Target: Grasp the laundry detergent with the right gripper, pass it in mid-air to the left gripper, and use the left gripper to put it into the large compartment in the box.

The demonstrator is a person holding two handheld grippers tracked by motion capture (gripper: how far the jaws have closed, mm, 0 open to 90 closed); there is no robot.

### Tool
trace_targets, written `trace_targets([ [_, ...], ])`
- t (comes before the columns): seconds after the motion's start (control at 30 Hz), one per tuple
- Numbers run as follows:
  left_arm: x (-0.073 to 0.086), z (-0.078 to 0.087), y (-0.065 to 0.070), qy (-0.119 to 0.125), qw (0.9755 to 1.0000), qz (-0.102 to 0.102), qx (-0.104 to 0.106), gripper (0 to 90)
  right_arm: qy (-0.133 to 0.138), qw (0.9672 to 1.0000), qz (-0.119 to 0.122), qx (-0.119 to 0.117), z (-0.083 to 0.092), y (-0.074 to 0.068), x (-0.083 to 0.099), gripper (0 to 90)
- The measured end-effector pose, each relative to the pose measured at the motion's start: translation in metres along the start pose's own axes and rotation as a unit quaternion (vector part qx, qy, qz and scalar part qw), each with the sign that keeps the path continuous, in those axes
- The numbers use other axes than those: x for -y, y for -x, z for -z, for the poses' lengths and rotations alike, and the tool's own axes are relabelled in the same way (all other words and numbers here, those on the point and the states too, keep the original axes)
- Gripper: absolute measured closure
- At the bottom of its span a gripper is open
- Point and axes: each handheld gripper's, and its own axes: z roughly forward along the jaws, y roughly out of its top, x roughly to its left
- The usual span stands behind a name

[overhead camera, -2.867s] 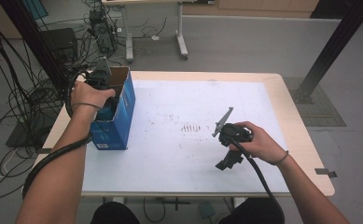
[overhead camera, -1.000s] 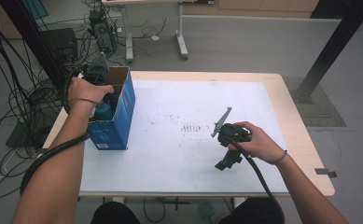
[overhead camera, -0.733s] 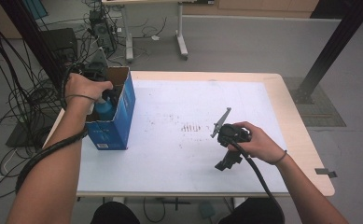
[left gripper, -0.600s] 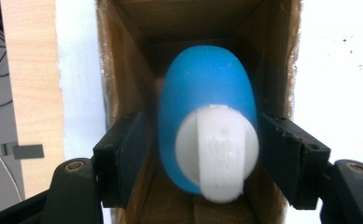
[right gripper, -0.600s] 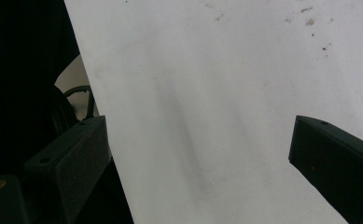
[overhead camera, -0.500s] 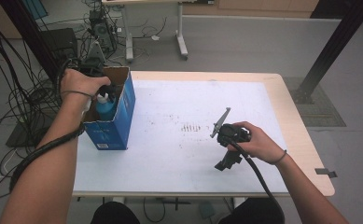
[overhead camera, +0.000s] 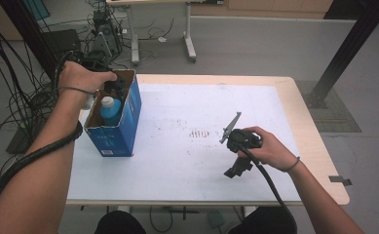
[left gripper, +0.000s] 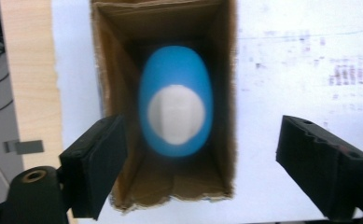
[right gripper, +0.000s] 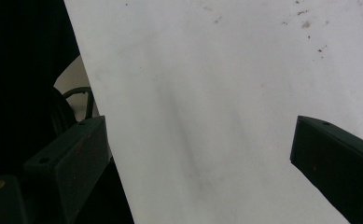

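Grey floor with tangled cables and a second desk lies beyond a pale wood table (overhead camera: 318,146) whose top is mostly covered by a white sheet (overhead camera: 187,161), speckled with small dark marks near its middle. At the table's left end stands an open blue cardboard box (overhead camera: 128,114), and upright inside it a blue bottle (overhead camera: 110,111) with a white cap (left gripper: 175,115). Left gripper (left gripper: 202,149) hangs directly above the box opening, pointing down; jaws spread wide, one over the box's side wall, the other out over the white sheet, nothing between them but air. In the left gripper view the bottle is blurred, seen end-on, cap roughly centred between the jaws but nearer the jaw over the wall. Right gripper (right gripper: 200,163) is held low over the sheet at the person's right, well apart from the box, jaws likewise wide and empty. Judgement: step in hand looks like a reach into the box for the bottle. To do it well, narrow the jaws first so both clear the box walls, since at the present spread neither would fit inside. Centre on the cap, descend straight, and close on the neck or shoulder rather than the cap's rounded top. Risk: a jaw catching the cardboard rim and tipping or dragging the light box; the idle right gripper could steady it.
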Motion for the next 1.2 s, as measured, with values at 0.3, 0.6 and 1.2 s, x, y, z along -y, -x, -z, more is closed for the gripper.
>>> trace_targets([
  [0.3,-0.004,0.011,0.022,0.011,0.9996,-0.025,0.012,12.3,0.001,1.0000,-0.002,0.001,0.001,0.002,0.001,4.0],
  [0.6,-0.015,0.017,0.049,0.014,0.9987,-0.048,0.013,11.5,0.006,1.0000,-0.001,0.002,0.003,0.002,0.001,4.0],
  [1.2,-0.044,0.007,0.103,0.018,0.9948,-0.093,0.036,11.5,0.010,0.9999,-0.006,-0.003,0.001,0.004,0.004,3.9],
])
